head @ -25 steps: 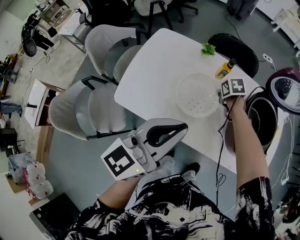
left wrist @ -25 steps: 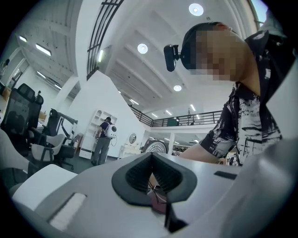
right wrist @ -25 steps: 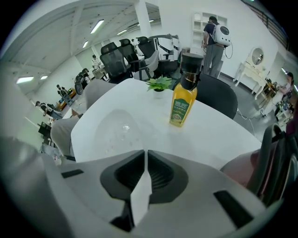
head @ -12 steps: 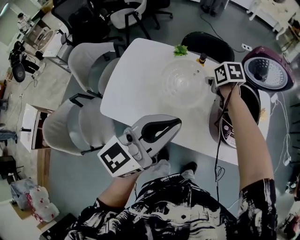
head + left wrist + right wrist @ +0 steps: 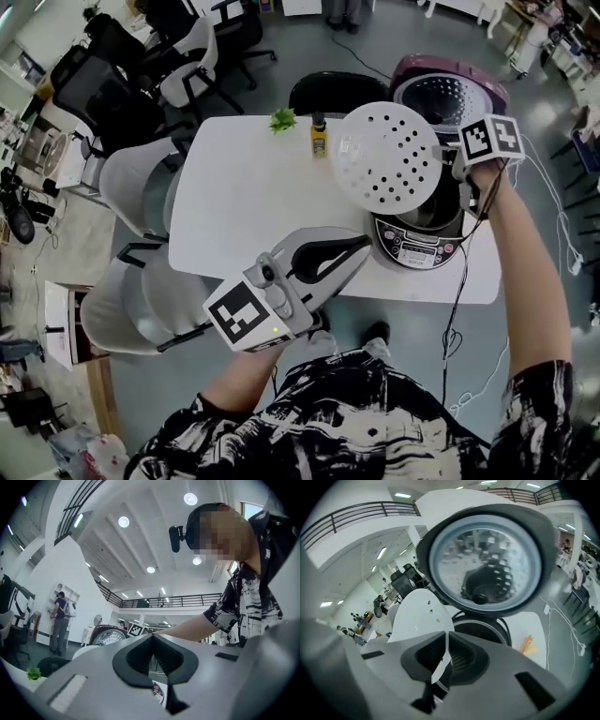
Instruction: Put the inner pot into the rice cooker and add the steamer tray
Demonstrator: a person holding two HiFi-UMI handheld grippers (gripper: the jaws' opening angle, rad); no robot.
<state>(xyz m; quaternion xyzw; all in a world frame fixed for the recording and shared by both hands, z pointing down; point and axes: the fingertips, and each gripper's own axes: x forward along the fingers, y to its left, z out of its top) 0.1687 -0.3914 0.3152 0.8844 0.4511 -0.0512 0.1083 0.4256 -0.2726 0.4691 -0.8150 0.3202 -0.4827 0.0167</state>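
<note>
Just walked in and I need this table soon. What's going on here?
A person is working with two handheld tools. The right tool is shut on the edge of a white perforated steamer tray, holding it tilted in the air above the open rice cooker on the table. The tray is not yet in the cooker. The left tool is shut and empty.
</note>
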